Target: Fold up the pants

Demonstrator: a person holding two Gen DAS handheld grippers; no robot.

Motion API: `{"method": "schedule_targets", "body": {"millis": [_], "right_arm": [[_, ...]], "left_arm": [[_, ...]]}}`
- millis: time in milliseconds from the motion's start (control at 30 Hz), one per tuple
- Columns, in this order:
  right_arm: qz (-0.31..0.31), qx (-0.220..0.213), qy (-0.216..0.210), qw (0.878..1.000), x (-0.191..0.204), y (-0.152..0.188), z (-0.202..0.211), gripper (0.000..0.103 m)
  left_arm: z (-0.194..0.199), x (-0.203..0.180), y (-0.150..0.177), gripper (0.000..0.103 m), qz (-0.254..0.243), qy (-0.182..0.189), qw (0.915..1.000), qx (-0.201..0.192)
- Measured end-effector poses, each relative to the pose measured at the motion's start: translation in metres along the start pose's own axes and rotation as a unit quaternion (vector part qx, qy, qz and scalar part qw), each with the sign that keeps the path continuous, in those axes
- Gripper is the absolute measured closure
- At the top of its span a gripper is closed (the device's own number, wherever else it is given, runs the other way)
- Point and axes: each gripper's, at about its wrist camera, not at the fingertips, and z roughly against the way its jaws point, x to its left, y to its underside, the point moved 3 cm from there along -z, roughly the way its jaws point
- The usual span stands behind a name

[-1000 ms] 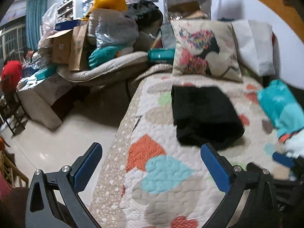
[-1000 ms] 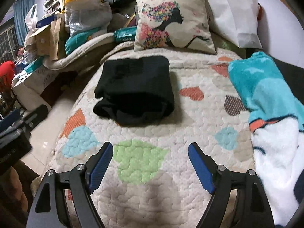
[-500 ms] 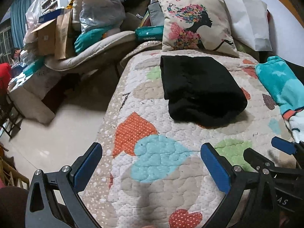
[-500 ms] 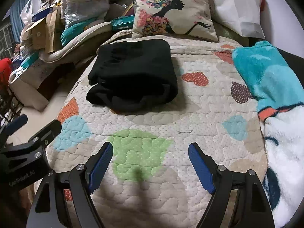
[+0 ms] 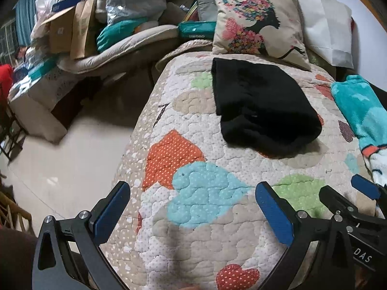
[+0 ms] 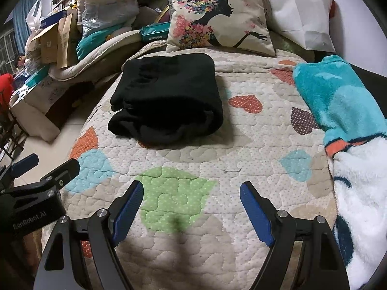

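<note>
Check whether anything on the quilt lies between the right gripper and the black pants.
Nothing visible does. Between the open right gripper and the folded black pants there is only bare quilt; the teal blanket lies off to the side.

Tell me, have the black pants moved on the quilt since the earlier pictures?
No. The black pants lie folded just below the printed pillow, above the green patch of the quilt, as before. Only the camera views shifted.

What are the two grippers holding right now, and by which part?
Nothing. The left gripper and right gripper both stand open over the quilt, short of the folded black pants.
</note>
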Motion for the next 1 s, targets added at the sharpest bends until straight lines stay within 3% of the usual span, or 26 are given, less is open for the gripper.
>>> {"method": "schedule_targets", "body": {"millis": [167,1000], "right_arm": [[-0.001,-0.001,0.010,1.000,-0.0027,-0.0007,-0.0007,0.017],[0.003,0.005,0.016,1.000,-0.0021,0.0019,-0.0055,0.016]], "left_arm": [[-0.0043,0.0058,0.0012,0.000,0.017,-0.001,0.9998,0.012],[-0.0079,0.0024,0.0048,0.000,0.010,0.014,0.9995,0.028]]}}
